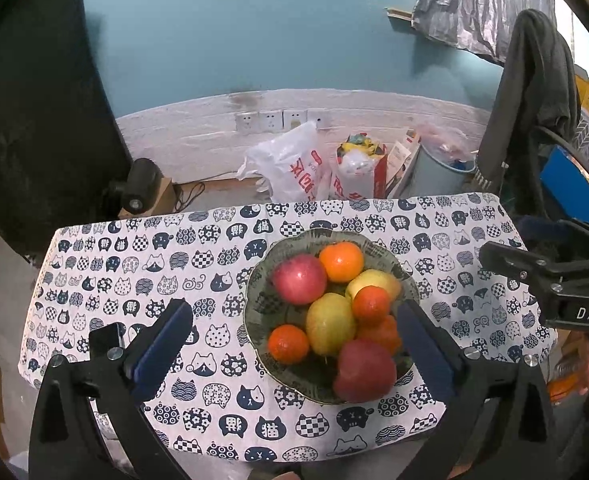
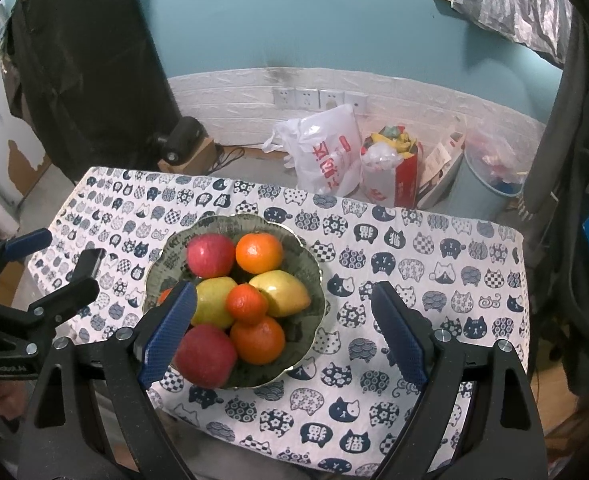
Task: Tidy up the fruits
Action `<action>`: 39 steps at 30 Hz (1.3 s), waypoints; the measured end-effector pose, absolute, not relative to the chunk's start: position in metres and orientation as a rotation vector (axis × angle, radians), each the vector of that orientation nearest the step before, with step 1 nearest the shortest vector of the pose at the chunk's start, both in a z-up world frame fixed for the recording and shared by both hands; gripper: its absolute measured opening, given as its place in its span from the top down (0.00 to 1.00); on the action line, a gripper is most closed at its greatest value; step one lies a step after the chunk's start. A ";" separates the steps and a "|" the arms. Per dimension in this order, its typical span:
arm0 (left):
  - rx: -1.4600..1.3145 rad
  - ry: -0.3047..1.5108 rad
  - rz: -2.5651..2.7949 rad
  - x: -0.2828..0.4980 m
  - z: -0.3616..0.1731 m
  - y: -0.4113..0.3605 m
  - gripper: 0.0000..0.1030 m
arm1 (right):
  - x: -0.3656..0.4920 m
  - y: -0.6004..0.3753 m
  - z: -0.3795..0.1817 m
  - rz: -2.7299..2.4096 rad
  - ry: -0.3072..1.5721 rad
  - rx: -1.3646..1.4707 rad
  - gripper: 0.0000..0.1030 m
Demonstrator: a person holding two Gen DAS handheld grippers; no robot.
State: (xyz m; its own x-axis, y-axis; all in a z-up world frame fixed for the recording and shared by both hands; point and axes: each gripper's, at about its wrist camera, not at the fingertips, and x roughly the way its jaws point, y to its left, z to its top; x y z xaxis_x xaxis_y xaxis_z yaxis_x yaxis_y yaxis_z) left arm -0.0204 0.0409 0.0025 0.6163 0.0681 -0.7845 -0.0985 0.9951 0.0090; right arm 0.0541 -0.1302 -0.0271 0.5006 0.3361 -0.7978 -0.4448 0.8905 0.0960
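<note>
Nearest the bowl's (image 1: 254, 300) front rim, your left gripper (image 1: 294, 336) hangs over the cloth (image 1: 134, 264) with its jaws spread wide and nothing between the pads — a stance that reads as just let go, or ready for the next pick. Your right gripper (image 2: 284, 320) is the same: jaws apart, empty, one pad in front of the bowl's near-left side, the other out over bare cloth to the bowl's right. Both point steeply down at the bowl, which suits a top grasp on round fruit.

In the bowl all the fruit is heaped. A red apple (image 1: 364, 370) sits at the near rim, partly over the edge as the left view shows it, so it looks the likeliest to roll out. Behind it lie a pear (image 1: 330, 324) and a second pear (image 1: 374, 282) toward the middle, with oranges (image 1: 288, 343) wedged round them — small fruit filling gaps between large. At the bowl's far side sit another apple (image 1: 299, 279) and an orange (image 1: 341, 262).

Round the bowl the cloth carries no loose fruit, so I'd judge the gathering mostly done. Beyond the bowl, past the table's far edge, bags (image 1: 290, 172) and a bin (image 1: 438, 172) stand against the wall.
</note>
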 end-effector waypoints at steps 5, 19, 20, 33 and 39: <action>-0.027 0.897 0.102 -0.021 0.002 0.041 0.01 | 0.055 -0.130 -0.027 0.471 0.935 -0.126 0.14; -0.031 0.901 0.101 -0.022 0.003 0.040 0.01 | 0.054 -0.128 -0.027 0.471 0.939 -0.131 0.14; -0.032 0.903 0.101 -0.023 0.003 0.040 0.01 | 0.054 -0.128 -0.027 0.470 0.939 -0.131 0.14; -0.032 0.907 0.103 -0.023 0.002 0.041 0.01 | 0.053 -0.126 -0.027 0.471 0.938 -0.131 0.14; -0.034 0.907 0.104 -0.022 0.003 0.040 0.01 | 0.052 -0.126 -0.027 0.471 0.938 -0.134 0.14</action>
